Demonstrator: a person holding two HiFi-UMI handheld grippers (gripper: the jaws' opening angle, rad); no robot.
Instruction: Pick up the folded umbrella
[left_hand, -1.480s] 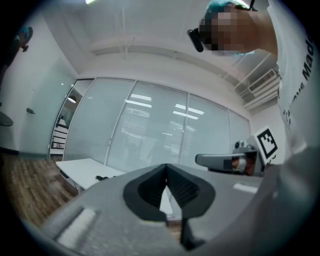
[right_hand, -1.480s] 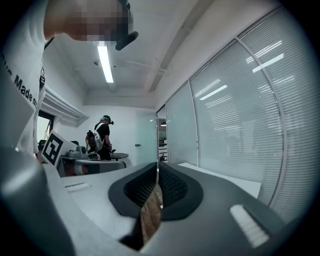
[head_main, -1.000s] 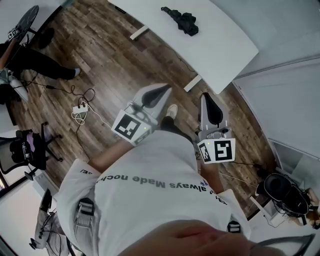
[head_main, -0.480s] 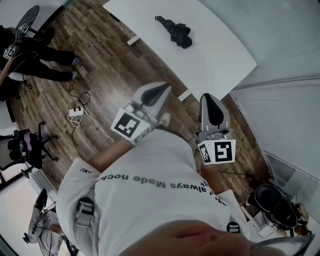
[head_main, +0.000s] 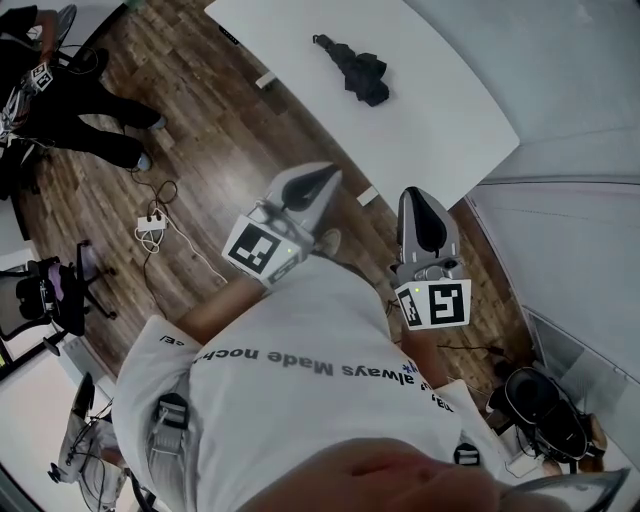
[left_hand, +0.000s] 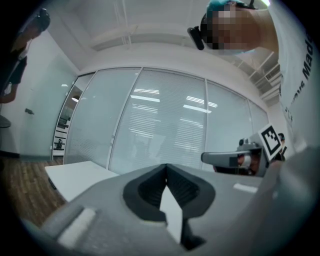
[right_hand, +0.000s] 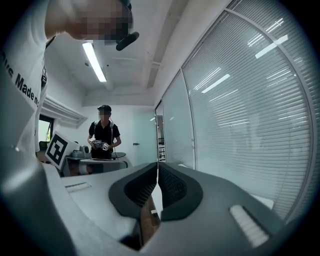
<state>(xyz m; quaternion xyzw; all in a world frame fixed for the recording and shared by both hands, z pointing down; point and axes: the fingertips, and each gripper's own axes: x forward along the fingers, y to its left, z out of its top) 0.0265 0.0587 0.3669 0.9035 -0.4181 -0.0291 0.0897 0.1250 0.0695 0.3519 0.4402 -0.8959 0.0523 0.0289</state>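
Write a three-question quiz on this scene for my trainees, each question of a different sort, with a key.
1. True or false: the folded umbrella lies on the white table.
2. The left gripper is: A) open and empty; B) shut and empty; C) shut on the umbrella.
3. Which touches the umbrella: the left gripper, the right gripper, or neither?
Key: 1 true; 2 B; 3 neither, as both are held short of the table.
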